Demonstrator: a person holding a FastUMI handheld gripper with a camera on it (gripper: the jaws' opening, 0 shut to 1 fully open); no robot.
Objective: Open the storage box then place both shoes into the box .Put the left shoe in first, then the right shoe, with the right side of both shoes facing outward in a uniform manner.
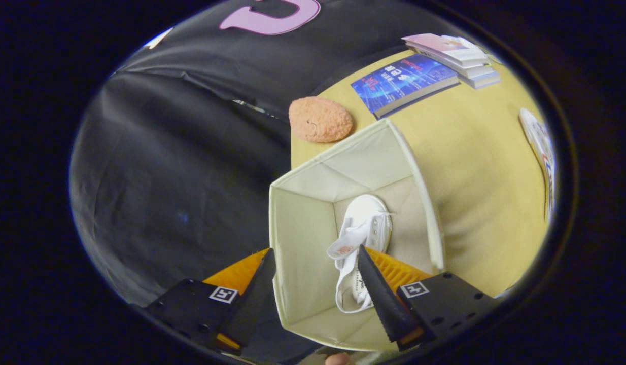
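Now you are hovering the gripper [315,258], fingers spread and empty, over the open storage box [300,223] holding one white shoe [361,238]; probably the second shoe needs fetching next.

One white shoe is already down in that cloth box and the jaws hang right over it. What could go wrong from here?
1. The open gripper straddles the near wall of the cream fabric storage box; lowering it might dent or tip that soft wall.
2. One finger hovers over the white lace-up shoe, whose loose tongue might snag.
3. The shoe lies along the box's middle, so a second one may fit only tightly.
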